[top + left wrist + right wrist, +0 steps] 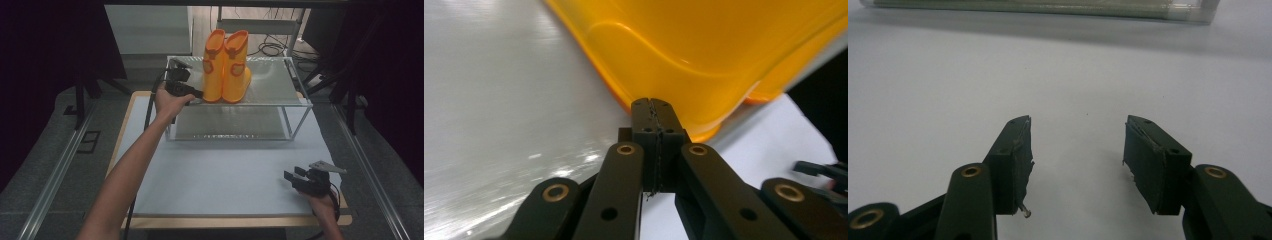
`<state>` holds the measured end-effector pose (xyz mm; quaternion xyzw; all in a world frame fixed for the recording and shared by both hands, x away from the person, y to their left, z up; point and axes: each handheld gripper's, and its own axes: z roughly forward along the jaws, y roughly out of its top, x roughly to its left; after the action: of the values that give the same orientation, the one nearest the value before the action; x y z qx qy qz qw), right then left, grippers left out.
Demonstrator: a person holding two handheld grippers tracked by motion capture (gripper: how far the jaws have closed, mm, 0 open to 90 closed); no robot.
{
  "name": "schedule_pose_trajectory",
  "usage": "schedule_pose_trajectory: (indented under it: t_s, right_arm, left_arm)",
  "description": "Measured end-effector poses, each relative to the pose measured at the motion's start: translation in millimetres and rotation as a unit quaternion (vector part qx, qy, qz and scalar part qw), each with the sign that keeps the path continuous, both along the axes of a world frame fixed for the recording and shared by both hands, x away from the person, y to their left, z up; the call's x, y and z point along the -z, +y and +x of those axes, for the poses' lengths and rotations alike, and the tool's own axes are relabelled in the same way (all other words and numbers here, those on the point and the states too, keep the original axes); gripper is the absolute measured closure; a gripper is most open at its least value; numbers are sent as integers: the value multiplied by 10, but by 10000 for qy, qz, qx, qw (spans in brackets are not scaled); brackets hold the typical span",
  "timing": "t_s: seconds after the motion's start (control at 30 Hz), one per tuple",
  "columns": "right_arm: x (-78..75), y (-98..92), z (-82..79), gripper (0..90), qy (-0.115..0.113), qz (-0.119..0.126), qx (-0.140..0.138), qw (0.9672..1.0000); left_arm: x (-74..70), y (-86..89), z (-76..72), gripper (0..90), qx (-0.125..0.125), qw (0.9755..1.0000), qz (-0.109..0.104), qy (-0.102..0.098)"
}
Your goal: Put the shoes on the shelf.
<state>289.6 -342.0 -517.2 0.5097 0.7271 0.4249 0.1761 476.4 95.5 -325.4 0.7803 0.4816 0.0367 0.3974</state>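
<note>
1. This is a lab or test studio, not a home.
2. Black curtains [60,45] hang around a white table [225,175].
3. Metal rails [55,170] run along a grey floor [30,185].
4. Loose cables [272,48] lie behind.

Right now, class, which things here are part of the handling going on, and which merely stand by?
In play:
- orange rubber boots
- left gripper, shut, tips at the nearer boot's sole
- clear two-tier rack bearing the boots

Standing by:
- right gripper, open over the white tabletop
- floor cables
</note>
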Motion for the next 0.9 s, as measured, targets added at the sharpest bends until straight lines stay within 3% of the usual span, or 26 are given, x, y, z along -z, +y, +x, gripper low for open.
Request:
schedule_pose_trajectory:
  t_s: [0.2,0.37,0.57,0.9]
  right_arm:
    - [-1,0,-1,444,-8,29,-7,10000]
    - [-1,10,2,444,-2,19,-34,10000]
    - [1,5,6,444,3,39,-37,10000]
    - [-2,5,1,444,-11,57,-29,10000]
  left_arm:
    - [-29,-195,-9,899,153,9999,31,-20]
    - [-62,-260,-22,899,198,9998,-76,-41]
    - [-45,-199,-25,885,205,9997,-139,-48]
    - [-137,-32,-192,727,278,9991,-185,-243]
